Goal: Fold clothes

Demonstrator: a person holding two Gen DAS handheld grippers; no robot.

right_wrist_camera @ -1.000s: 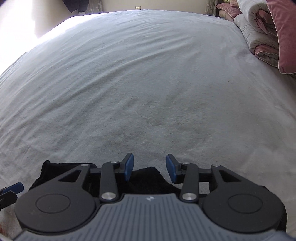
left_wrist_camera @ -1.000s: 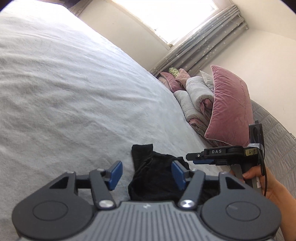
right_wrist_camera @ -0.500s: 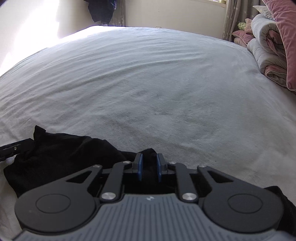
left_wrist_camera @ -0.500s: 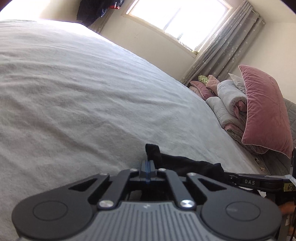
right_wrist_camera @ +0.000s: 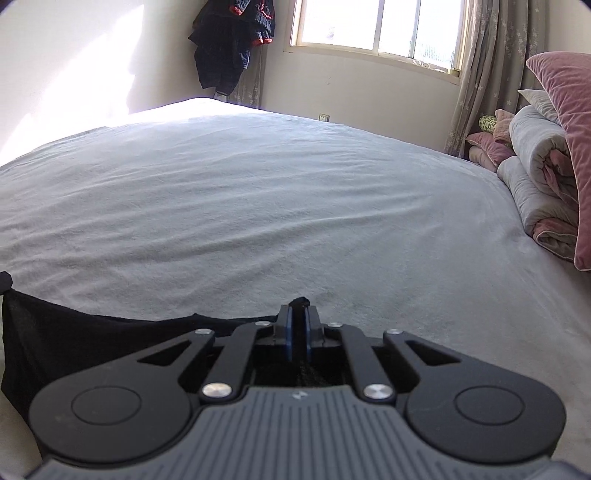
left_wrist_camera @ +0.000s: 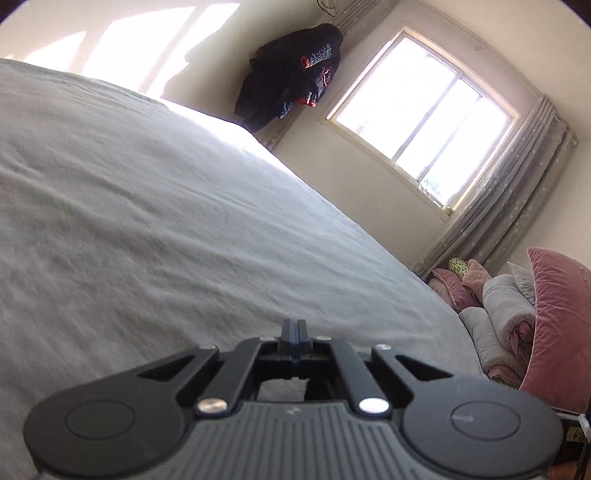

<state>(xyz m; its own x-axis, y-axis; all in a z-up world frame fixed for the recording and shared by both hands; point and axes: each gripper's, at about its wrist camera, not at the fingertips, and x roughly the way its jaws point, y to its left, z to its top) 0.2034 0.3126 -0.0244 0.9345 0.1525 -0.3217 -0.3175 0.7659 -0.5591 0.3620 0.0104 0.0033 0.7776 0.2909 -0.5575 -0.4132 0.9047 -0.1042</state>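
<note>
The right gripper [right_wrist_camera: 298, 325] has its jaws clamped on a fold of the black garment [right_wrist_camera: 92, 332]; a tuft of the cloth protrudes above the blue pads. The garment stretches taut from these jaws to the left edge of the right wrist view and hangs just above the bed [right_wrist_camera: 258, 206]. The left gripper [left_wrist_camera: 294, 334] has its jaws fully closed, pads touching; whether cloth is pinched between them cannot be told from the left wrist view, where the garment is hidden behind the gripper body. One second earlier both sets of jaws stood open over the crumpled garment lying on the bed; both have since closed, and the garment is now lifted and spread. Both cameras now tilt higher, showing more of the room. The bed carries a pale grey sheet with light creases. A window [right_wrist_camera: 373, 26] with grey curtains [right_wrist_camera: 487, 62] faces it; dark clothing [right_wrist_camera: 232, 40] hangs in the corner. Pink pillows [right_wrist_camera: 565, 122] and rolled quilts [right_wrist_camera: 535, 177] lie stacked at the right.
</note>
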